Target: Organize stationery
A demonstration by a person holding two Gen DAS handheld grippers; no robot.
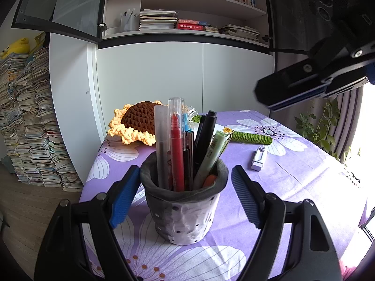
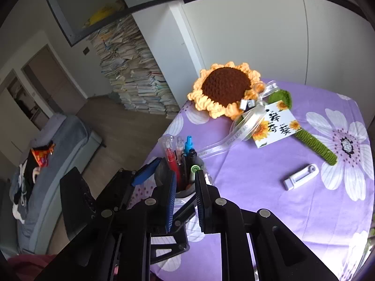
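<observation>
A grey-and-white pen holder (image 1: 185,210) stands on the purple flowered tablecloth (image 1: 293,187), full of several pens, among them a red marker (image 1: 176,154) and a pale green pen (image 1: 213,154). My left gripper (image 1: 185,187) is open, its blue-padded fingers either side of the holder without touching it. My right gripper (image 2: 185,187) is open and empty, hovering above the holder (image 2: 185,190); it shows at the upper right of the left wrist view (image 1: 276,98). A white correction tape (image 2: 301,179) lies on the cloth to the right.
A crocheted sunflower (image 2: 225,89) with a green stem, ribbon and card (image 2: 276,124) lies at the table's back. White cabinets and bookshelves stand behind. Stacked books (image 1: 25,121) rise on the floor to the left. A plant (image 1: 321,124) stands at the right.
</observation>
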